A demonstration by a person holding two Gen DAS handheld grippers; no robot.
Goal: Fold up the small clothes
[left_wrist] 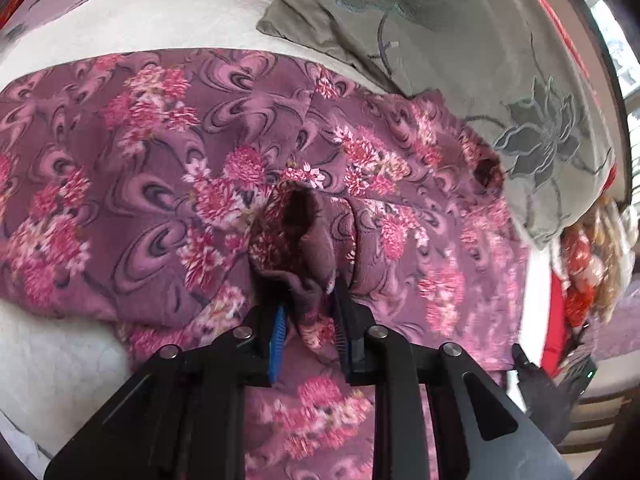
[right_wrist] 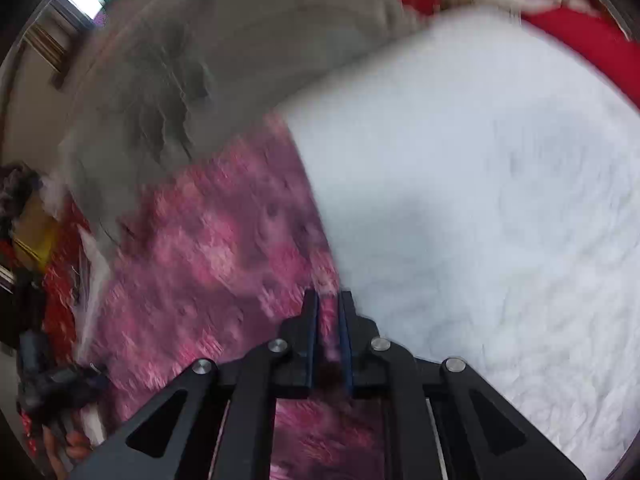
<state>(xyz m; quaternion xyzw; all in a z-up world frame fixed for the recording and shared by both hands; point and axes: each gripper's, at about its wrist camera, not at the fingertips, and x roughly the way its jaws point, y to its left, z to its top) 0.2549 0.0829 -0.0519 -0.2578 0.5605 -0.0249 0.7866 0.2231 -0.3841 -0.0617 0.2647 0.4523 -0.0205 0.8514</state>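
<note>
Purple flowered cloth (left_wrist: 168,152) lies flat on the white bed (right_wrist: 480,184), with the left gripper (left_wrist: 310,308) clamped on a bunched fold and the right gripper (right_wrist: 329,312) pinching its near edge — a hard tug could pull the thin edge out — spoiling the fold.

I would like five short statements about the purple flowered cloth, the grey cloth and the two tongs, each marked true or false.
1. The left tongs pinch a bunched fold of the purple flowered cloth. True.
2. The right tongs hang wide open above the white sheet. False: they are nearly closed, with the flowered cloth's edge between them.
3. A grey cloth with a flower pattern lies beside the purple one. True.
4. The purple cloth is plain, without pattern. False: it has pink flowers and swirls.
5. The purple cloth lies on a bare wooden floor. False: it lies on the white sheet.
</note>
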